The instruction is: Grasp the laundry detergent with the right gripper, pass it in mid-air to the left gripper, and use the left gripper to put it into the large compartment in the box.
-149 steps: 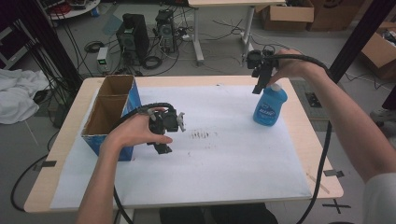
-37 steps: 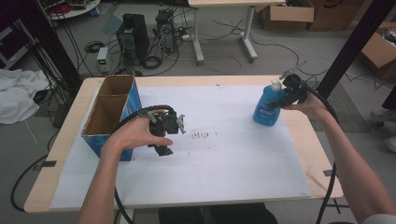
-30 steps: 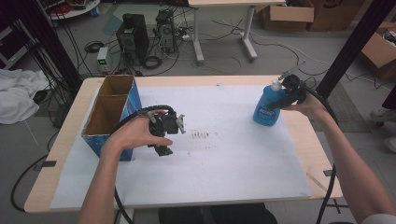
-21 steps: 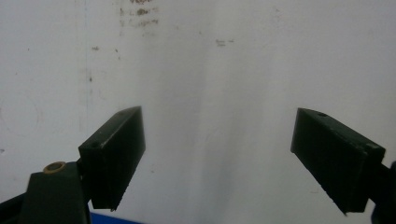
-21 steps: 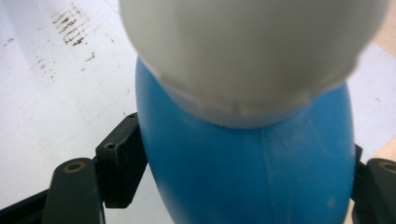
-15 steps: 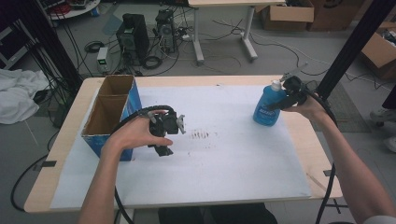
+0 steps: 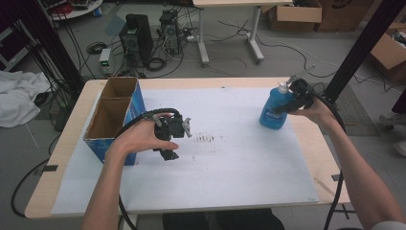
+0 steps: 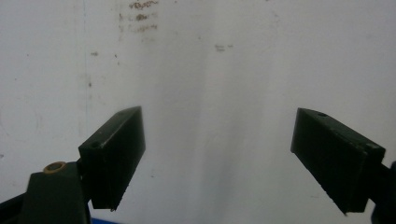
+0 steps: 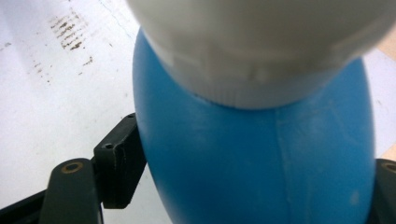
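A blue bottle (image 7: 274, 113) with a white cap stands upright at the far right of the white paper (image 7: 230, 163). My right gripper (image 7: 288, 98) comes at it from the right, level with its shoulder. In the right gripper view the blue bottle (image 9: 252, 158) takes up the whole gap of the right gripper (image 9: 252, 196), and both black jaws press on its sides just under the cap. My left gripper (image 7: 168, 152) hovers low over the paper beside the cardboard box. In its own view the left gripper (image 8: 233, 158) stands open over bare paper with nothing between the jaws.
An open cardboard box (image 7: 135, 103) with blue sides stands at the table's left, right behind my left hand. Dark scuff marks (image 7: 207, 139) dot the paper's middle. A black pole (image 7: 354, 52) rises just beyond the far right corner.
Five seconds ago my right gripper hung above the bottle's cap; it now sits lower, at the bottle's right side with the jaws around its shoulder. The bottle and left hand have stayed put.
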Tool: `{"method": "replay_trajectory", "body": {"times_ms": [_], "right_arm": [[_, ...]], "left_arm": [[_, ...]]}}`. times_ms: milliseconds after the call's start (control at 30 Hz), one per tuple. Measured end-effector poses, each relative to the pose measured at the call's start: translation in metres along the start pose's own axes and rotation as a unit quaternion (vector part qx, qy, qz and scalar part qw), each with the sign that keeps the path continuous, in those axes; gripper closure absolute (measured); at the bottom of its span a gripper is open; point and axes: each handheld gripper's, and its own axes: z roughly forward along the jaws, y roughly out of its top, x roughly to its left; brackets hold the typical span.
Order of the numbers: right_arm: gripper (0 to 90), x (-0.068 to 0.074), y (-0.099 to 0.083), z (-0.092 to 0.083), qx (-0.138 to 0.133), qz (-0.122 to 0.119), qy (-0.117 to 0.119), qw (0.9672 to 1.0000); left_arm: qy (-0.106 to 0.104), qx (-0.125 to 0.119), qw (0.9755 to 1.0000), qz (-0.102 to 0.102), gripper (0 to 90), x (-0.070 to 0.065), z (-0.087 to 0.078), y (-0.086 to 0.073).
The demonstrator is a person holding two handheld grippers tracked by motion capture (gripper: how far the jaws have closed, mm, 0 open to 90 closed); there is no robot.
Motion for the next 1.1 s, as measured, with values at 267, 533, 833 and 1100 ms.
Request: {"method": "replay_trajectory", "body": {"times_ms": [267,533,833,1100], "right_arm": [[28.8,0.0009,0.0009,-0.0009,0.003,-0.005,-0.009,0.9999],[32.4,0.0001,0.0006,-0.0016,0.002,-0.007,-0.012,0.9999],[33.9,-0.0018,-0.0003,-0.0015,0.003,-0.008,-0.01,0.9999],[35.1,-0.0016,0.0,-0.0017,0.005,-0.011,-0.011,0.9999]], "left_arm": [[0.001,-0.002,1.0,0.001,18.4,0.0,0.0002,-0.0001],[0.002,-0.002,1.0,0.0,18.4,-0.0001,-0.0001,-0.0005],[0.001,-0.003,1.0,0.002,18.4,0.0,0.0003,0.0003],[0.002,-0.004,1.0,0.001,18.4,-0.0003,0.0,0.0001]]}}
